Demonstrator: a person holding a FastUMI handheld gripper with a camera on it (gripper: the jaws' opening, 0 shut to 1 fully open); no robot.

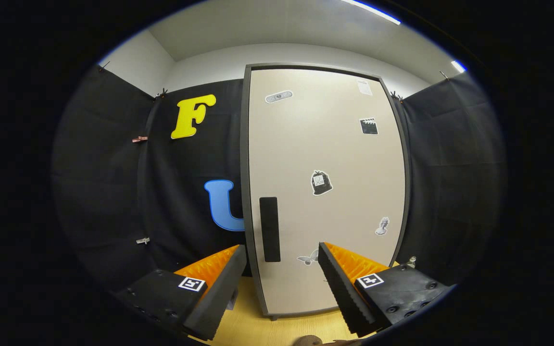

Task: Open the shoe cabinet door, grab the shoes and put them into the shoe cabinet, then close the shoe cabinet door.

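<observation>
Hand-held gripper (282, 269) fingers spread wide apart, nothing between them, not touching anything. Shoe cabinet (325, 192) stands straight ahead, beyond the fingertips, upright on the wooden tabletop (258, 327), door (334, 158) closed flush in its dark grey frame.

Key relation: handle (270, 229) is a dark, flat vertical bar near the door's left edge, low on the panel, long axis vertical. It lies ahead of the gap between the fingers, nearer the left finger than the right. Fingers are spread side by side, so the opening already crosses the bar's narrow width; judged next move is a straight advance, shifted slightly left, to bracket the bar, then close. Handle on the left edge suggests hinges on the right, so the door probably swings out toward the right, but hinges can't be seen.

Materials: door is smooth matte beige panel, looks like laminate, with several small stickers (321, 183) scattered on it. Handle looks matte, possibly recessed or a thin raised plate, can't tell which; if flush, a pinch grasp could slip. Finger inner faces are ridged, sawtooth profile, wedge shaped. Tabletop light wood grain, smooth.

A brownish rounded thing (308, 340) sits on the tabletop just below the fingers, near side; possibly a shoe, too cut off to confirm. A small pale object (411, 262) stands by the cabinet's right base, unclear.

Stage: start, door not yet opened
</observation>
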